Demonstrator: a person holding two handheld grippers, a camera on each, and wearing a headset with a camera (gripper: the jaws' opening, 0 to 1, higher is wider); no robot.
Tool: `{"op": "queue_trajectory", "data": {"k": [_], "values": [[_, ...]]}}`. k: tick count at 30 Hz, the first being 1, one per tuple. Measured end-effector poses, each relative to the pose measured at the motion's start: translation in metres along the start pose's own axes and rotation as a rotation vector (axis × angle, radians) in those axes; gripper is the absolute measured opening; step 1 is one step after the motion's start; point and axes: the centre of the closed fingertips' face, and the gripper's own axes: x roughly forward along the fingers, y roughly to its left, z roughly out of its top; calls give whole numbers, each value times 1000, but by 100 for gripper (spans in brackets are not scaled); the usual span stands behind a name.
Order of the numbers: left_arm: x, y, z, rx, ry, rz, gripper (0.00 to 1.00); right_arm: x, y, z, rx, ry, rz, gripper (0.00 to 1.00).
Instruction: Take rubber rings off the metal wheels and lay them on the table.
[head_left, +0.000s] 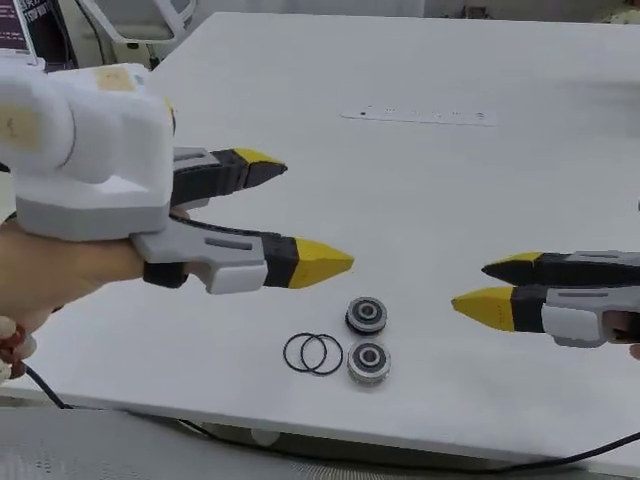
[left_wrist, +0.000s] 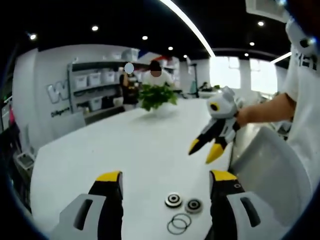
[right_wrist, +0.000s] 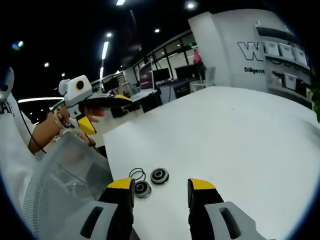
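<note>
Two small metal wheels (head_left: 367, 315) (head_left: 369, 361) with dark rims lie side by side near the front edge of the white table (head_left: 430, 190). Just left of them, two thin black rubber rings (head_left: 313, 353) lie flat and overlapping. My left gripper (head_left: 292, 213) hovers open, above and left of the wheels, holding nothing. My right gripper (head_left: 495, 285) is open to their right, also with nothing in it. The left gripper view has the wheels (left_wrist: 174, 200) (left_wrist: 193, 205) and rings (left_wrist: 179, 222) between its jaws. In the right gripper view the wheels (right_wrist: 159, 175) (right_wrist: 142, 189) sit just past the jaw tips.
A pale ruler-like strip (head_left: 420, 116) lies farther back on the table. The table's front edge runs just below the wheels. A mesh chair back (right_wrist: 60, 185) stands beside the person. A potted plant (left_wrist: 157, 95) stands at the table's far end, with shelves and people behind it.
</note>
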Motion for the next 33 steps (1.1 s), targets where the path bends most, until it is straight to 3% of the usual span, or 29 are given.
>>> {"op": "queue_trajectory", "data": {"k": [2,4,6,8,11,15,19,21,24,27,30,33], "values": [[7,-1,-2,3,7,-29,71,4,-1,4,19,-14,-1,41],[10,0,-9,13,41,-52,70,8,-2,9,31,-25,-5,41],[14,2,-13,46,58,-72,69,13,-3,14,29,-31,-2,40],[18,4,-14,52,58,-87,67,20,-6,17,31,-30,-4,39],[23,1,-12,90,39,-131,60,26,-3,27,68,-68,38,38],[28,1,-12,95,35,-167,56,31,-11,40,72,-100,10,37],[28,2,-17,126,47,-204,55,41,-11,47,48,-99,6,38],[30,5,-19,127,48,-211,55,44,-13,50,14,-126,-12,37],[33,7,-23,124,59,-221,55,50,-10,49,-14,-123,-4,34],[36,6,-27,146,60,-231,54,60,-8,44,-104,-81,2,34],[38,7,-31,151,65,-246,55,67,-8,37,-110,-61,10,34],[45,16,-36,147,100,-246,54,77,-14,18,-138,-16,19,33]]}}
